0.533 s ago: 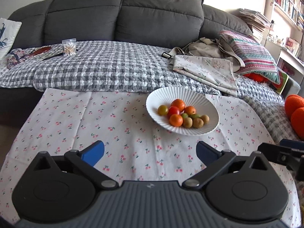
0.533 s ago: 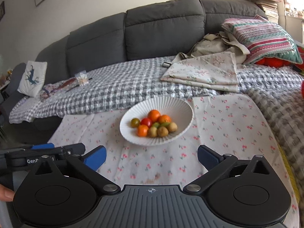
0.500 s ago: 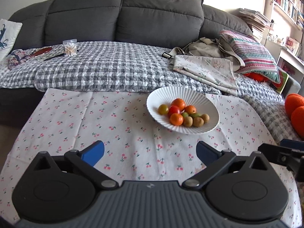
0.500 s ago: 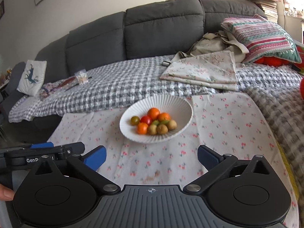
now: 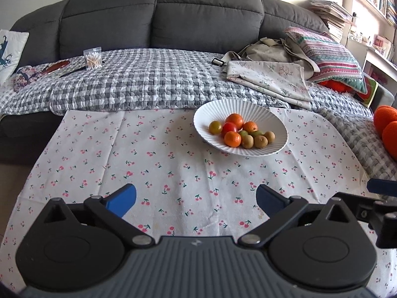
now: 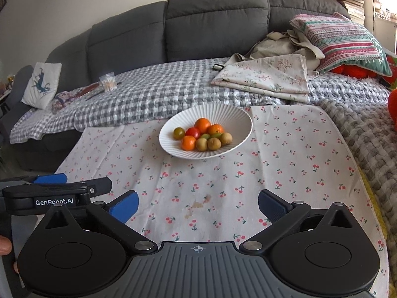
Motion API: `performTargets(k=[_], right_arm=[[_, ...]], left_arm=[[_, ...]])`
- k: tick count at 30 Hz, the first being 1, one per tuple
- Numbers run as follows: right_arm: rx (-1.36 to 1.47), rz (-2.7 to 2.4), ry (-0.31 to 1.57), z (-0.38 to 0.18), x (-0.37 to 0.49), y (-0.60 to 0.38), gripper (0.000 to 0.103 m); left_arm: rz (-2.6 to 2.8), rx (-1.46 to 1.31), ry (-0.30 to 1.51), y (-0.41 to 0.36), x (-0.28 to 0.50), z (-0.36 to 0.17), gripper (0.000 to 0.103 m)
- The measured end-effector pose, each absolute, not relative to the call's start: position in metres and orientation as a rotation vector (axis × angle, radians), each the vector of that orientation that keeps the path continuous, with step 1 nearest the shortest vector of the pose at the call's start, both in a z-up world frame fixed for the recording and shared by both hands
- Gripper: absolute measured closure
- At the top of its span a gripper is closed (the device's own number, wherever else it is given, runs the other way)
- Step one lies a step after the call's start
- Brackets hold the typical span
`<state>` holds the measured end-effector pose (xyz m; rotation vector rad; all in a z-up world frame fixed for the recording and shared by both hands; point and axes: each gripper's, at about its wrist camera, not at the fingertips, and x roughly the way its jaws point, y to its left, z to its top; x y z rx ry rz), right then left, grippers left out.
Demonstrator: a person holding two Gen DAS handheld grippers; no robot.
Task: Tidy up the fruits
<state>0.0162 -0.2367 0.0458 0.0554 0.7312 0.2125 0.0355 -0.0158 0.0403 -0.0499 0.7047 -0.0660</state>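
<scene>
A white ribbed bowl stands on the cherry-print cloth at the far side. It holds several small fruits: orange mandarins, a red tomato, a yellow-green one and brown kiwis. The bowl also shows in the right wrist view. My left gripper is open and empty, well short of the bowl. My right gripper is open and empty too, also short of the bowl.
A grey sofa with a checked blanket lies behind the cloth. A folded floral cloth, a striped pillow and orange plush things are at the right. A bag of cotton swabs lies at the left.
Both grippers have shifted only slightly; the bowl sits a touch higher in the right wrist view. Both stay open and empty.
</scene>
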Motion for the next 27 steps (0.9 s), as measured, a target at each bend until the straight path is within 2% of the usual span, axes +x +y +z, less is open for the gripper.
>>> performTargets(k=[27], right_arm=[[0.028,0.203,0.753,0.0394,0.018,-0.2286,0.0]], left_arm=[[-0.095,-0.033,0.733,-0.0203,0.0384,0.0324,0.001]])
